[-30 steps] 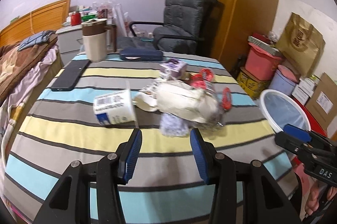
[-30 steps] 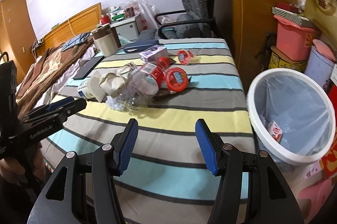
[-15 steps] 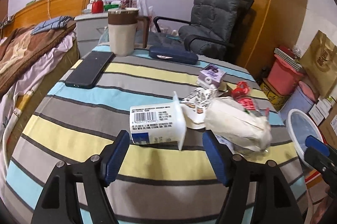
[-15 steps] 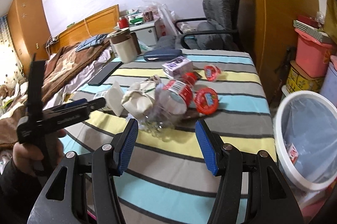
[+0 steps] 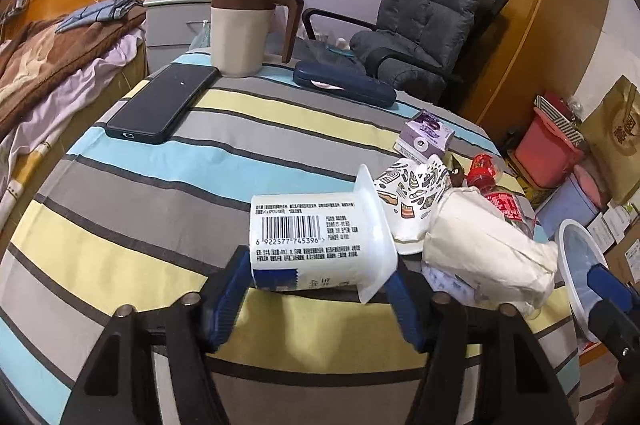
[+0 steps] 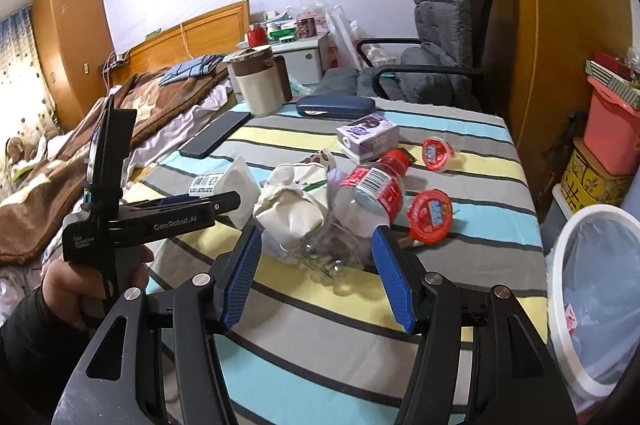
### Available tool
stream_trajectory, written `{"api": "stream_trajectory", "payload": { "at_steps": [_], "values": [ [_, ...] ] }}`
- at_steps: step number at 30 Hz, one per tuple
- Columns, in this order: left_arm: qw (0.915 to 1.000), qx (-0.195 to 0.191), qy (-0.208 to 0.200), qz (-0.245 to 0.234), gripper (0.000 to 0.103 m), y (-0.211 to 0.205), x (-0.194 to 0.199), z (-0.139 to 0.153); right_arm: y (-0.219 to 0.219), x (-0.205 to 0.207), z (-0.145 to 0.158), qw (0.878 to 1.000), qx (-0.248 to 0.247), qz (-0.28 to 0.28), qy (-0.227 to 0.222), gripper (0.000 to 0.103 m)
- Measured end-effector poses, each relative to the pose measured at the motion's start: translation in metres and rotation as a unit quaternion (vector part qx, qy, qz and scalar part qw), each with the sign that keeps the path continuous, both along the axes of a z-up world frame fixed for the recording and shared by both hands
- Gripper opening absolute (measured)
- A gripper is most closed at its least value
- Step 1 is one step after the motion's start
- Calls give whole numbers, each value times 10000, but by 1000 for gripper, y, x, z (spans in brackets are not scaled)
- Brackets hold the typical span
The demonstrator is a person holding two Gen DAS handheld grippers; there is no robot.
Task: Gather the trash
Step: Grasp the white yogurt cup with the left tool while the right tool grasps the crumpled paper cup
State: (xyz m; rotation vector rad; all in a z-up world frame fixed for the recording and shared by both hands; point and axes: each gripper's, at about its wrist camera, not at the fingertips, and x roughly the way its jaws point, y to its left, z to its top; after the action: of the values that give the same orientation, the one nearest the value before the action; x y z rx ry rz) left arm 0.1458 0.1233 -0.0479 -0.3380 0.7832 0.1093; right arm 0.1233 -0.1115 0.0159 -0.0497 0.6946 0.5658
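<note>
Between the blue pads of the left gripper (image 5: pixel 316 299) lies a white yogurt cup (image 5: pixel 316 245) on its side, barcode label up, its wide rim toward the right pad; the jaws stand spread wide on either side of it, and whether the pads press its walls cannot be told. Just right of that cup, ahead of the right pad, sit a patterned paper cup (image 5: pixel 408 203) and a crumpled white paper bag (image 5: pixel 484 245), packed together, with a clear plastic bottle (image 5: pixel 500 201) with a red label and cap behind the bag. Further ahead and to the right is a small purple carton (image 5: pixel 426 137); far ahead on the striped tablecloth (image 5: pixel 120 209) are a dark phone (image 5: pixel 164 103), a beige mug (image 5: pixel 240 29) and a navy case (image 5: pixel 344 89). At the far right edge the white trash bin (image 5: pixel 572 265) stands beside the table. Seen from the right wrist, the right gripper (image 6: pixel 320 277) hovers above the cloth with its jaws wide apart and nothing between them; the bottle's crushed clear base lies just ahead between the pad tips, the paper bag ahead to the left, two red foil-lidded cups (image 6: pixel 432 215) ahead to the right, and the bin at the far right, low.
</note>
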Motion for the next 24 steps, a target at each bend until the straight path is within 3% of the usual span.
{"api": "stream_trajectory", "payload": {
  "at_steps": [11,20,24],
  "values": [
    [9998,30,-148,-101,64,0,-29,9,26,9,-6,9984,-324,431,-179,60],
    [9997,-98,-162,-128,64,7,-39,8,47,16,-9,9921,-936,640,-539,60],
    [9997,-128,-156,-135,64,9,-41,8,52,22,-14,9905,-1158,571,-480,60]
  ]
}}
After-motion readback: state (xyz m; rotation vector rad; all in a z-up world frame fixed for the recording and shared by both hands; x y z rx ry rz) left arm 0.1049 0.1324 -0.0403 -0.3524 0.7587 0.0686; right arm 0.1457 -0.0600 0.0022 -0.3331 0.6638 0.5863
